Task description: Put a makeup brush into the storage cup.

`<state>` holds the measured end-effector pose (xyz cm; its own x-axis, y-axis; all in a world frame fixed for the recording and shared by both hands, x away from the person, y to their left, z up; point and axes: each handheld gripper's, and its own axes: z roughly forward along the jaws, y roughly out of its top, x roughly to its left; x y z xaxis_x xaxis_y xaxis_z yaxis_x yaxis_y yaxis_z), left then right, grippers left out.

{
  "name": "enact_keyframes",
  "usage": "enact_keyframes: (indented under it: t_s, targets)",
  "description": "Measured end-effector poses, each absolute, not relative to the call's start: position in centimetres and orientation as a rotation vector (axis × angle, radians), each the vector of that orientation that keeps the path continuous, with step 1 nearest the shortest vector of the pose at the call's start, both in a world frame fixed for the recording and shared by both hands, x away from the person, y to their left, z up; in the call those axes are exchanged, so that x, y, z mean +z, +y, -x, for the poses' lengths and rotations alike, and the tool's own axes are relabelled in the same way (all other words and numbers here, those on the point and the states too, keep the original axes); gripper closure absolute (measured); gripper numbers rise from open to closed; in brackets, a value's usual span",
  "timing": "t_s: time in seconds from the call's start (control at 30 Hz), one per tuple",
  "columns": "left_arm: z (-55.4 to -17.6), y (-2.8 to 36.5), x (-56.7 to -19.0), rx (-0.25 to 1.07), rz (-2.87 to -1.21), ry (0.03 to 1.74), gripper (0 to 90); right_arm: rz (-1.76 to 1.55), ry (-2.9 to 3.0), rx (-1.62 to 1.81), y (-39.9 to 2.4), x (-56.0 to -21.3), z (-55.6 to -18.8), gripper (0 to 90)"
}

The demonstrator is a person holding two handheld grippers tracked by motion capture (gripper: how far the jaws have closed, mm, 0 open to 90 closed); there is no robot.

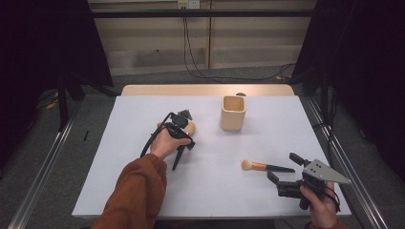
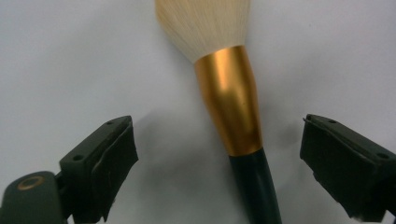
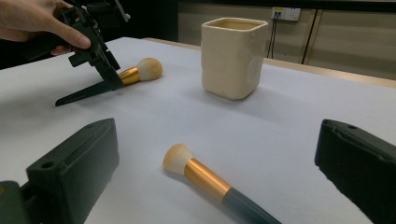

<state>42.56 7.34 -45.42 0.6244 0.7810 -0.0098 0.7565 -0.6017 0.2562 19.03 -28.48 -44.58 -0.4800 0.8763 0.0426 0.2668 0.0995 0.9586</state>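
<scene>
Straddling tapered gold-ferruled brush (image 2: 229,102), open left tool (image 2: 219,163), soft bristles

I took the cream square ceramic cup (image 1: 233,113) as my landmark; it stood on the white table (image 1: 143,200), toward the far edge. Left of the cup and a little nearer me lay a gold-ferruled makeup brush with a black handle (image 1: 190,128), under my left gripper (image 1: 180,125). A second gold-ferruled makeup brush (image 1: 260,166) lay well in front of the cup, with my right gripper (image 1: 284,169) just beside its handle end.
</scene>
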Motion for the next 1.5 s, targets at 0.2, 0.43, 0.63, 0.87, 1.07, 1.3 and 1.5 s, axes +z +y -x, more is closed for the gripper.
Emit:
enact_keyframes:
  t_s: [0.2, 0.43, 0.63, 0.87, 1.07, 1.3, 1.5]
  targets:
    - [-42.7, 7.0, -45.6, 0.113, -2.654, 1.295, 17.1, -1.118, 1.823, 1.395, -28.5, -44.6, -19.1, 0.0]
    - [-42.8, 6.4, -45.4, 0.093, -2.670, 1.351, 23.9, -1.124, 1.829, 1.390, -28.5, -44.7, -19.1, 0.0]
    - [-42.8, 6.3, -45.1, 0.069, -2.680, 1.351, 37.2, -1.126, 1.830, 1.388, -28.5, -44.7, -19.1, 0.0]
    - [-42.8, 6.1, -44.9, 0.053, -2.684, 1.361, 56.0, -1.128, 1.833, 1.387, -28.5, -44.7, -19.2, 0.0]
    - [-43.0, 5.9, -44.9, 0.046, -2.699, 1.373, 56.7, -1.127, 1.836, 1.392, -28.5, -44.7, -19.2, 0.0]
    - [-43.0, 5.6, -44.8, 0.023, -2.707, 1.379, 68.4, -1.133, 1.839, 1.389, -28.5, -44.8, -19.2, 0.0]
    - [-43.2, 5.5, -44.7, -0.003, -2.718, 1.398, 72.6, -1.131, 1.841, 1.389, -28.5, -44.8, -19.2, 0.0]
